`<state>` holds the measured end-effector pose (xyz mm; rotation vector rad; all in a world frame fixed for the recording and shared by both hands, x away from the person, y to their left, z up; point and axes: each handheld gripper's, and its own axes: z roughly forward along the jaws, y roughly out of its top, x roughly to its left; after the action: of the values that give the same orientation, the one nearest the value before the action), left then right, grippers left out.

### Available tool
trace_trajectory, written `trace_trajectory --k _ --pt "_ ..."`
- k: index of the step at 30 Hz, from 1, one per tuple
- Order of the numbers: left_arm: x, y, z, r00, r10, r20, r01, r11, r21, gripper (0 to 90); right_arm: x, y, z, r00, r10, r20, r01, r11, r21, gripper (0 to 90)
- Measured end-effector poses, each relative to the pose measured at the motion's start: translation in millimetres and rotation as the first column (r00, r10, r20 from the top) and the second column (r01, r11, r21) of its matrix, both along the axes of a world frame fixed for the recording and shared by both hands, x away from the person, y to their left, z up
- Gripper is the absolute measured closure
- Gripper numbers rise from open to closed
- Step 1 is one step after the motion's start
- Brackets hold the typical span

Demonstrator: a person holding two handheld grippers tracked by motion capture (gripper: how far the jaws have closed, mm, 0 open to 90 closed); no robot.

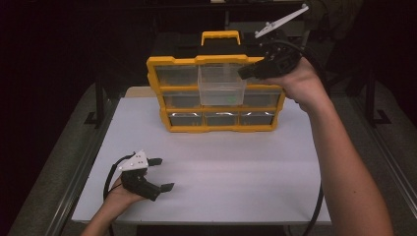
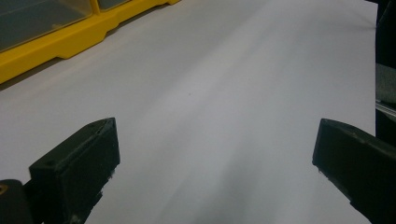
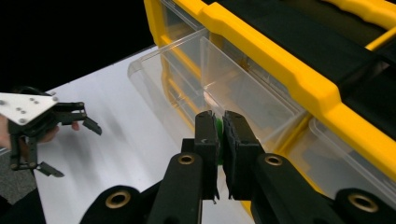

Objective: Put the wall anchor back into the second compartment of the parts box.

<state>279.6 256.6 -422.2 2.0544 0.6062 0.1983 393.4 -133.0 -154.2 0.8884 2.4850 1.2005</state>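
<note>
While clamped, right gripper (image 3: 219,135) beside drawer (image 1: 221,84)

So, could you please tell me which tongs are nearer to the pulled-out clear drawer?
Right. The right tongs are at the clear drawer's top right corner; the left tongs rest far off on the table's near left.

left hand-held gripper (image 1: 160,173) agape, right hand-held gripper (image 3: 219,128) clamped, raised

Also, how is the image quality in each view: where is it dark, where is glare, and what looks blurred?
High view: surroundings nearly black, the white table lit evenly, with pale glints on the bottom drawers of the yellow organizer. Left gripper view: both black jaws look soft, and the table fades to a smooth haze. Right gripper view: black backdrop, sharp jaws on something green, faint reflections on the clear drawer.
</note>
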Motion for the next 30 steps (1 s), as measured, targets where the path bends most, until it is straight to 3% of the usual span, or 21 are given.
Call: trace_trajectory --k 2,4,8,17,24,30 --pt "0.0 0.7 0.4 1.0000 -0.002 -0.001 0.002 1.0000 0.004 0.8 3.0 2.8 -1.3 1.0000 -0.005 -0.001 0.005 1.0000 -0.006 82.8" --pt "-0.1 1.1 0.4 1.0000 -0.002 0.002 0.002 1.0000 0.005 0.8 5.9 3.5 -2.7 0.9999 -0.013 -0.003 0.013 0.9999 0.008 73.7" --pt "-0.2 1.3 0.0 1.0000 0.003 -0.004 -0.003 1.0000 0.001 0.8 6.1 0.8 -3.3 0.9997 -0.023 0.005 0.023 0.9997 0.012 66.2" --pt "-1.8 2.7 0.7 0.9999 0.014 -0.007 -0.014 0.9999 -0.003 0.8 -8.3 -14.4 -8.0 0.9991 -0.035 0.025 0.034 0.9979 0.055 46.2" --pt "-2.7 5.0 -0.1 0.9999 0.012 0.002 -0.012 0.9999 0.009 0.8 -20.9 -21.7 -30.2 0.9983 -0.021 0.054 0.018 0.9977 0.066 33.0" --pt "-4.2 5.6 -0.4 0.9997 0.024 0.002 -0.024 0.9997 -0.007 0.8 -31.0 -24.8 -57.3 0.9961 -0.015 0.087 0.007 0.9960 0.089 22.2"
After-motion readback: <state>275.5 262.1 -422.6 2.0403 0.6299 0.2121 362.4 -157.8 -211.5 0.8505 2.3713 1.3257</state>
